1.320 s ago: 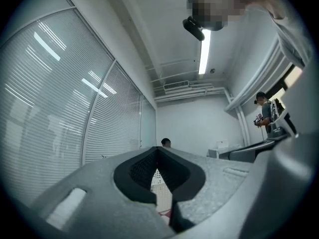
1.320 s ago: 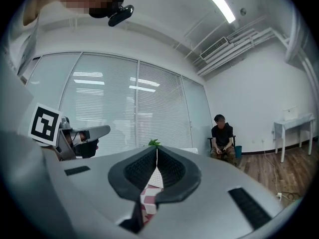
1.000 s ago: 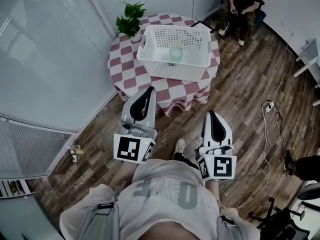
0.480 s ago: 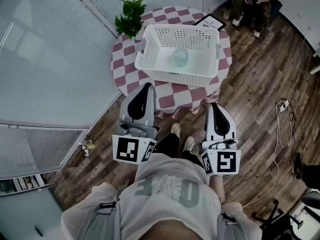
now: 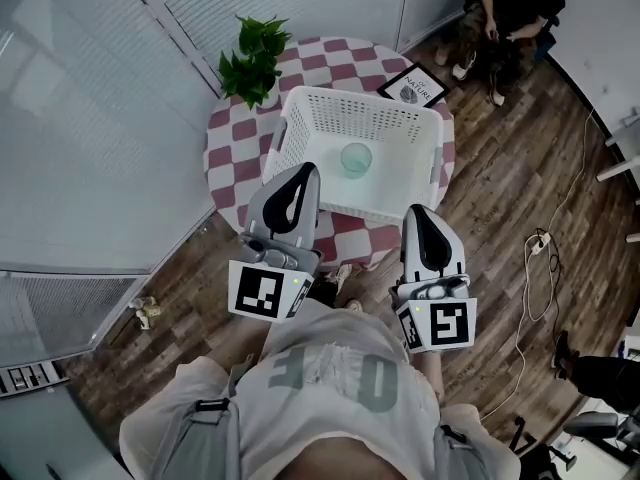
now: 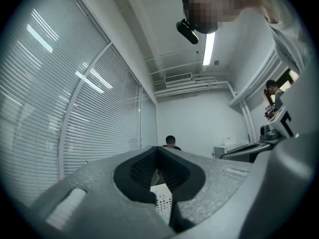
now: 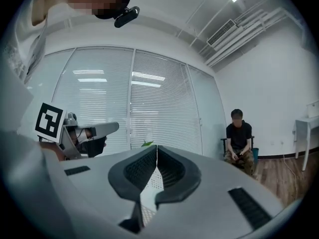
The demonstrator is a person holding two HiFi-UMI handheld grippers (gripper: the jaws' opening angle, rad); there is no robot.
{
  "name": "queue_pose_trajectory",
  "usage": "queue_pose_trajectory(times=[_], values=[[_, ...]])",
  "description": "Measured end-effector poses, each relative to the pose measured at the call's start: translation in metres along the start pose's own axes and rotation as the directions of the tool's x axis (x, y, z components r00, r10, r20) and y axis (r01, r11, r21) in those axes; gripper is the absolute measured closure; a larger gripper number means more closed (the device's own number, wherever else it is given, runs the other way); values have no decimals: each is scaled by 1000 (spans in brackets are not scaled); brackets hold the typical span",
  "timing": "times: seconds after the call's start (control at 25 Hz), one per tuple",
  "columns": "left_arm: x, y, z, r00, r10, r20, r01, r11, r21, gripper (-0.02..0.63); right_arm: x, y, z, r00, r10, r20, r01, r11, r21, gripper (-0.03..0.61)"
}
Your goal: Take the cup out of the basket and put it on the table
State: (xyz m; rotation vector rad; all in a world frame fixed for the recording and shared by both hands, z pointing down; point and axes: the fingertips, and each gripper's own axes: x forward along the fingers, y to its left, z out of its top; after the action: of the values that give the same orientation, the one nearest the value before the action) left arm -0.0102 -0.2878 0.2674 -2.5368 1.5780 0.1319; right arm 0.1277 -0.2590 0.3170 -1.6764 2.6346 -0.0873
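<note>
A clear glass cup stands upright inside the white perforated basket on the round table with a red-and-white checked cloth. My left gripper hangs just before the basket's near wall, its jaws shut with nothing between them. My right gripper is held to the right, over the table's near edge, also shut and empty. In the left gripper view and the right gripper view the jaws meet at the tips, and a strip of the basket shows below them.
A potted green plant stands at the table's back left and a framed card lies behind the basket. A person sits on a chair at the far right. Blinds cover glass walls on the left. A power strip and cables lie on the wood floor.
The view has closed in on the table: both grippers, earlier well short of it over the floor, now reach the basket's near side. Both stay shut.
</note>
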Motion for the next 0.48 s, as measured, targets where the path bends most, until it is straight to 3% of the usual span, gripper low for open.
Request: queue_pose_trajectory(times=[0.24,0.4,0.48], values=[[21,57,-3,998,61,24,-60,998,-26,609,61,-6,21,1000,26,4,-26,996,-89,568],[29,66,-4,997,52,64,-47,996,-78,609,89,-14,28,997,73,-14,-74,990,-120,568],[33,70,-10,998,39,48,-36,997,-65,609,104,-18,33,995,103,-14,-103,984,-143,566]])
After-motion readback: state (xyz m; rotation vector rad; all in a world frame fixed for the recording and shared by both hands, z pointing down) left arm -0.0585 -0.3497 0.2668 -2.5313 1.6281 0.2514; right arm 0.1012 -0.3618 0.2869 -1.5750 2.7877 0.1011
